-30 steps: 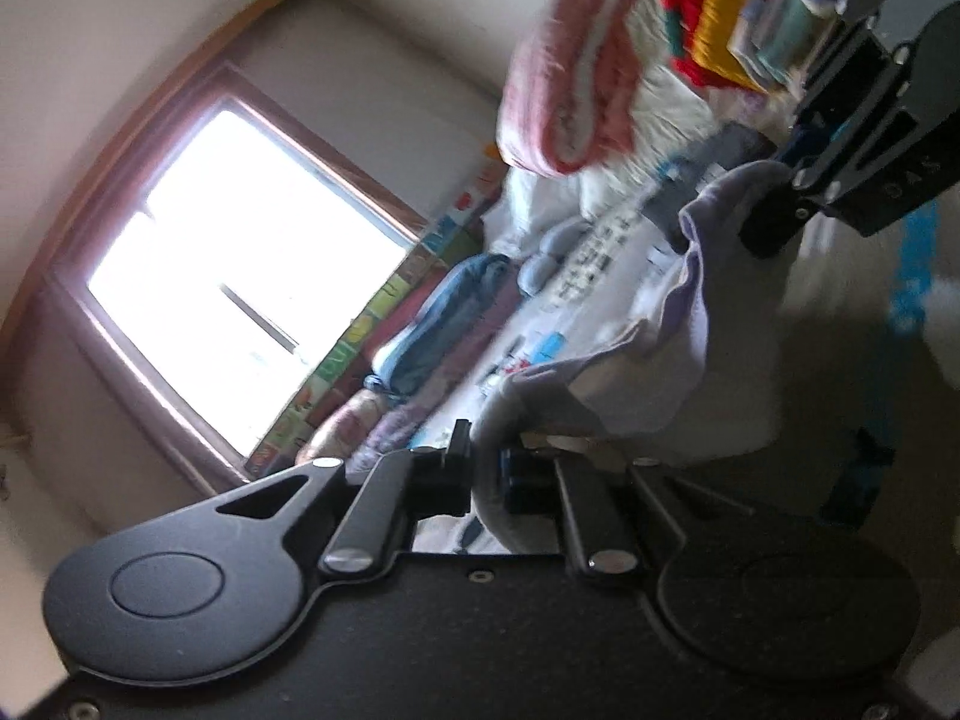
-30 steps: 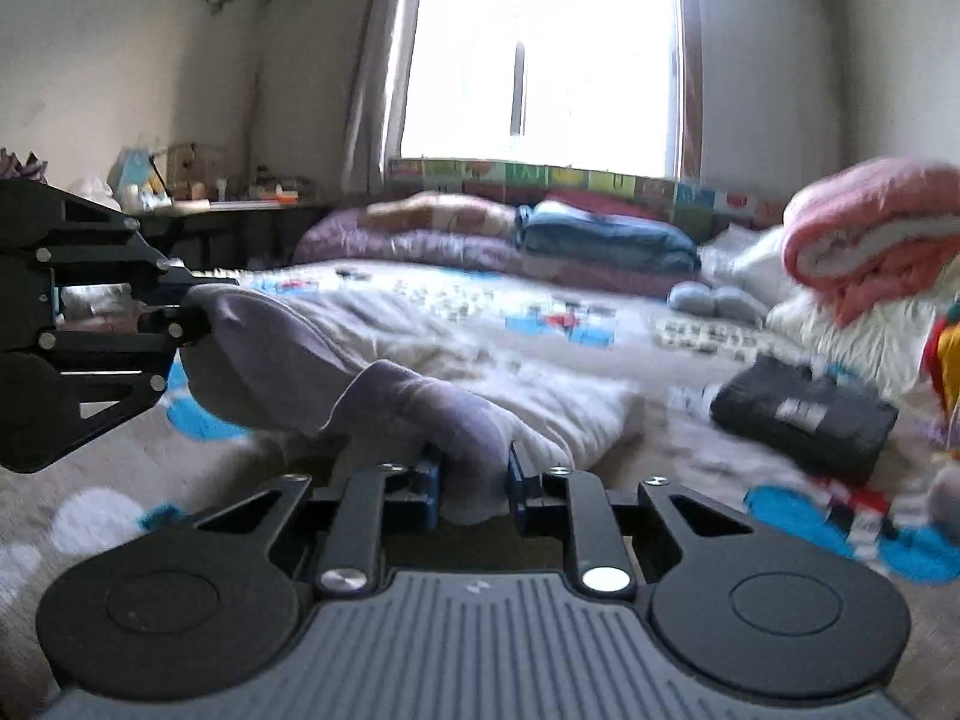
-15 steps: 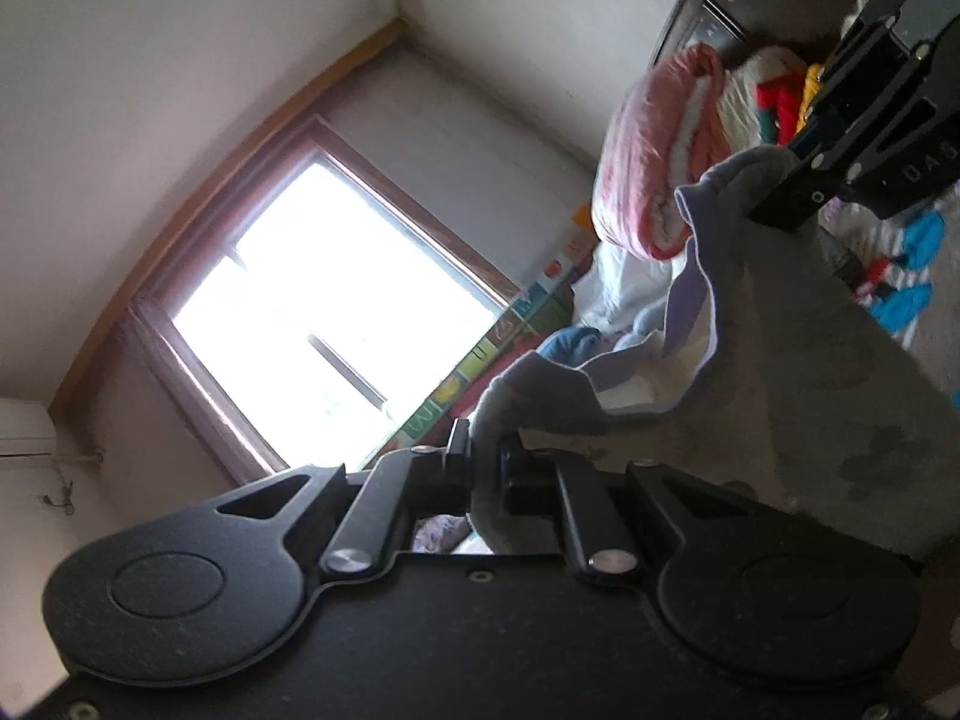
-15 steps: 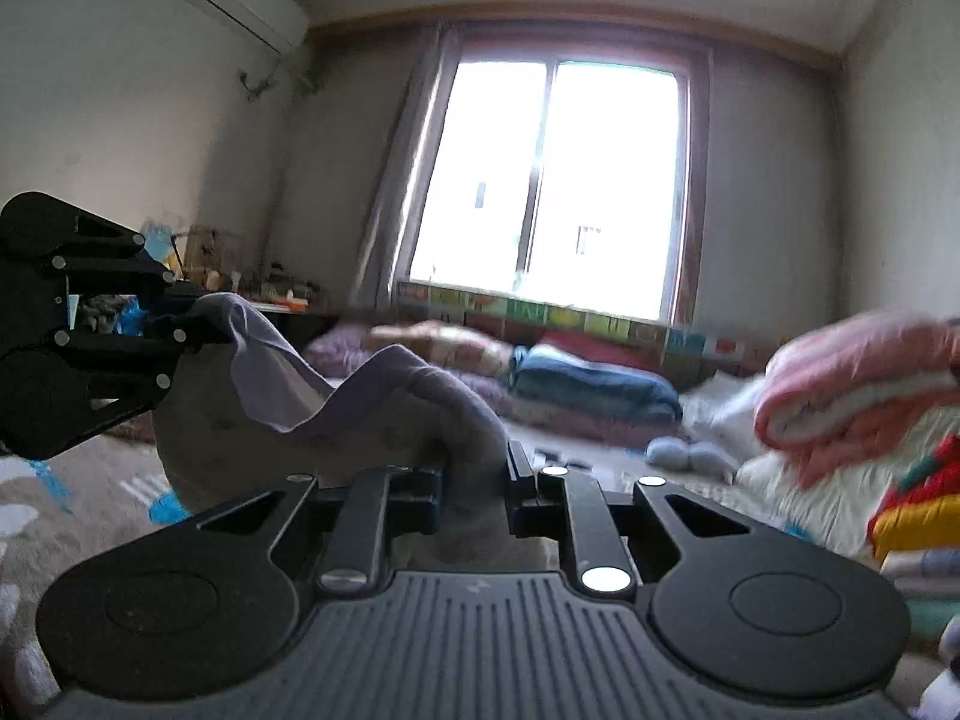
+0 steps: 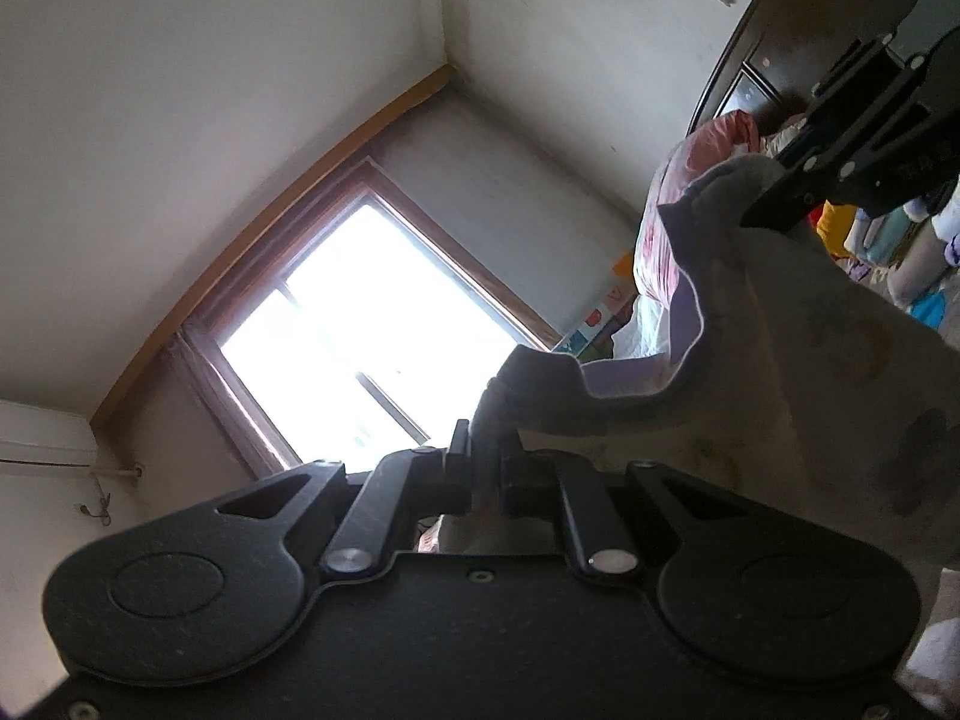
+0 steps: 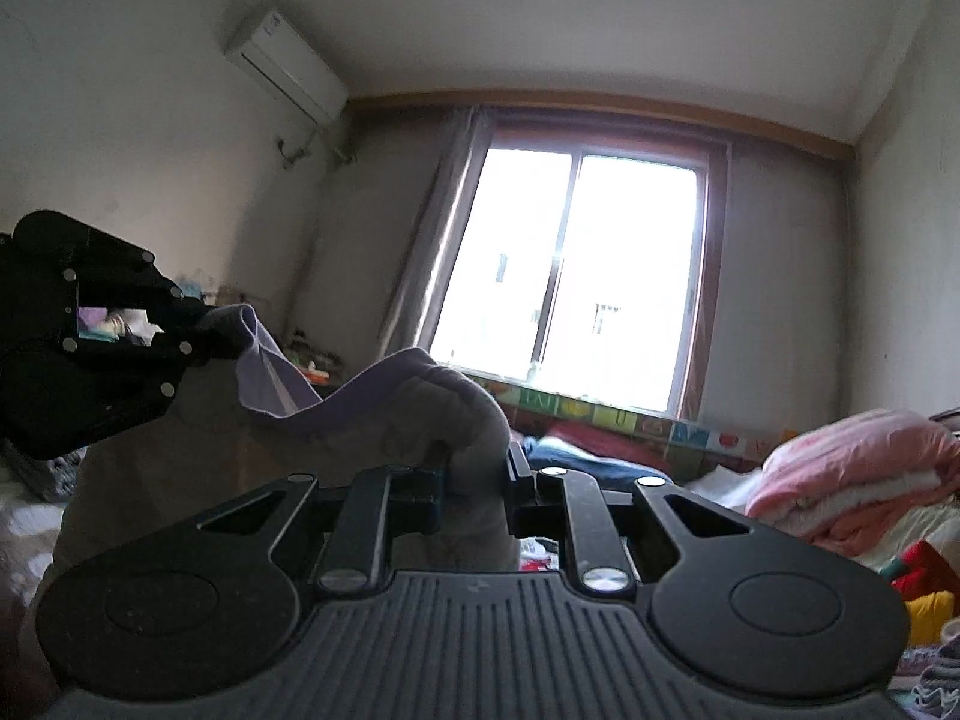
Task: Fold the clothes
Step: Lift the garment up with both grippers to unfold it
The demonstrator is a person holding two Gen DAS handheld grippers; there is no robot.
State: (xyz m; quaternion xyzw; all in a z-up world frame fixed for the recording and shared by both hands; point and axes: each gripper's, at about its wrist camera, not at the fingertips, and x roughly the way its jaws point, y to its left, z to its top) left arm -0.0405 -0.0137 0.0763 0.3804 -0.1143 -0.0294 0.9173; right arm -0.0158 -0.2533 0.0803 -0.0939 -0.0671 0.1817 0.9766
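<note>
A grey garment with a lilac edge [image 5: 798,372] hangs in the air between both grippers. My left gripper [image 5: 485,474] is shut on one corner of it. My right gripper [image 6: 477,477] is shut on another corner of the garment [image 6: 384,420]. Each gripper shows in the other's view: the right one at the upper right of the left wrist view [image 5: 774,204], the left one at the left of the right wrist view [image 6: 204,330]. The garment's lower part is hidden behind the gripper bodies.
A bright window [image 6: 570,282] fills the far wall, with an air conditioner [image 6: 288,72] high on the left. A folded pink blanket [image 6: 858,480] and piled clothes lie on the bed at the right. A dark wardrobe [image 5: 798,30] stands behind the right gripper.
Both grippers have risen with the garment, lifting it off the bed. The views have tilted up from the bed toward the window and ceiling.
</note>
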